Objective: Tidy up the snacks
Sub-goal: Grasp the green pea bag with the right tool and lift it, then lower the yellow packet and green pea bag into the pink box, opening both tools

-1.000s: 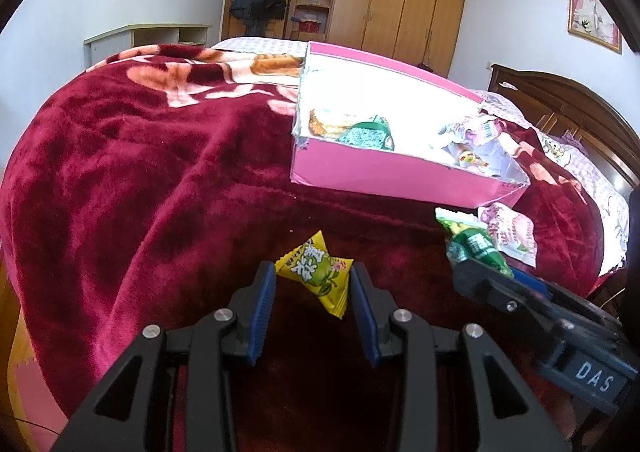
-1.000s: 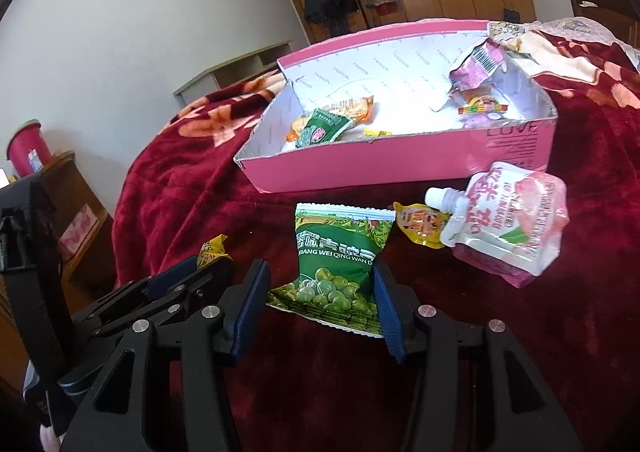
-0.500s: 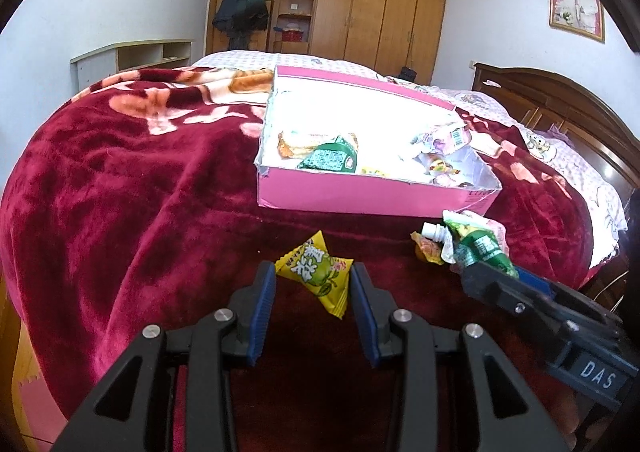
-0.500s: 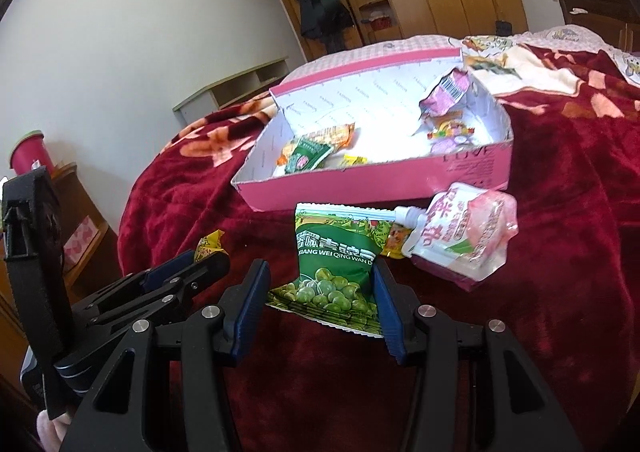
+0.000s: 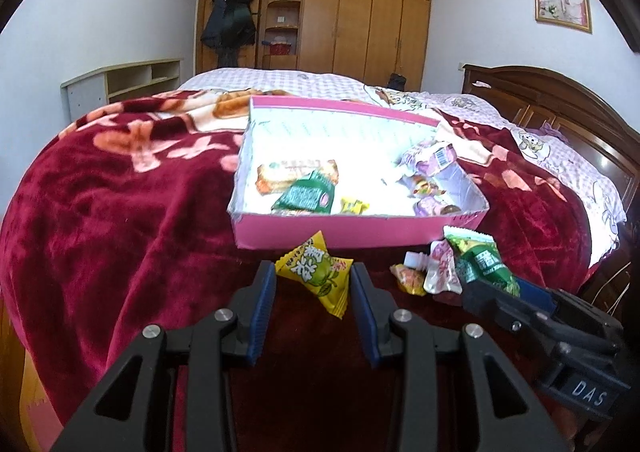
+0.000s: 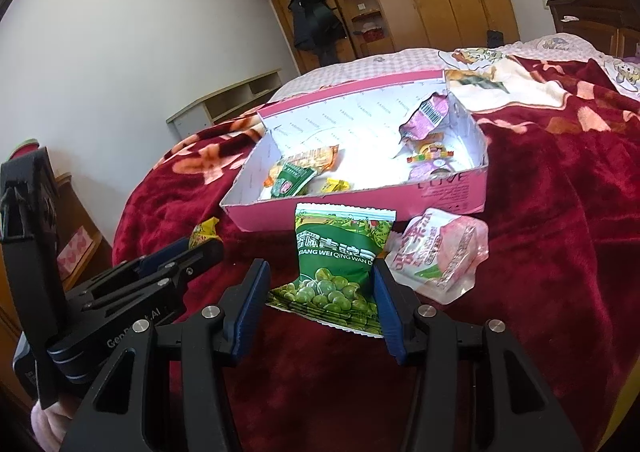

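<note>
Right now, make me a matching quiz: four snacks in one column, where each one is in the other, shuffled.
1. yellow candy packet
2. green pea bag
3. pink drink pouch
4. orange cracker pack

A. inside the pink box
B. in the left gripper
C. on the blanket, outside the box
D. in the right gripper

Pairs: 1-B, 2-D, 3-C, 4-A

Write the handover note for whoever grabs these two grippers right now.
Left gripper: shut on the small yellow candy packet, lifted.
Right gripper: shut on the green pea snack bag, lifted.
Pink cardboard box sits on the red blanket, several snacks already inside.
Left to do: drop both held packets into the box, then collect the pink spouted pouch and small orange sachet lying in front of it.
</note>
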### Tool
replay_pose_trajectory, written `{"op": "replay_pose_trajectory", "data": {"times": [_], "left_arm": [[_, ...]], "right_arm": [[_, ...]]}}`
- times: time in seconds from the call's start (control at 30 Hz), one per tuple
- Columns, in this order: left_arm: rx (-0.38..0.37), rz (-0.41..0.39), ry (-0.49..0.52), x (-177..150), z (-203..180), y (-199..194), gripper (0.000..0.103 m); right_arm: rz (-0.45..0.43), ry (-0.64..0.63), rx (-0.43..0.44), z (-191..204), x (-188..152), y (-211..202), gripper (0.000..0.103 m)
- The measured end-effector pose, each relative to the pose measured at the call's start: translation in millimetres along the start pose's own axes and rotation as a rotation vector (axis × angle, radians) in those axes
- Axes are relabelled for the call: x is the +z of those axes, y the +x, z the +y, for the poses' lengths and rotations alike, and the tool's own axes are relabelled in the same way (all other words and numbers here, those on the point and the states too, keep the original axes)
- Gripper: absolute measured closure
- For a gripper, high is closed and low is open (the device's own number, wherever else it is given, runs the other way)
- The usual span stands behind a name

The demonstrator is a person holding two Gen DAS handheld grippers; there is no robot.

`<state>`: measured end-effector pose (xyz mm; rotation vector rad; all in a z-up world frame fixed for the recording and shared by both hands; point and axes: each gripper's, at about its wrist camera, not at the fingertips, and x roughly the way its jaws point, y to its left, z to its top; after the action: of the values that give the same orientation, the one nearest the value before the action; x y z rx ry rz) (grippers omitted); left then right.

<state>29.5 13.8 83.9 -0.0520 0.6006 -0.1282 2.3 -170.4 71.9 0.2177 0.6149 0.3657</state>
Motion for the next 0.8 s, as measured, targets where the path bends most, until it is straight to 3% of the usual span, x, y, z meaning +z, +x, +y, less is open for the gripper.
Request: {"op": "replay_pose_trajectory", "data": {"times": [0.5, 0.8], "left_arm": [[0.000, -0.051, 0.055, 45, -9, 13, 0.063], [-0.001, -0.047, 0.076, 69, -12, 41, 0.063]], "right_arm": [[-0.009, -0.030, -0.021, -6, 24, 7, 0.051], [-0.013, -0.040, -0.026, -13, 47, 21, 0.051]]}}
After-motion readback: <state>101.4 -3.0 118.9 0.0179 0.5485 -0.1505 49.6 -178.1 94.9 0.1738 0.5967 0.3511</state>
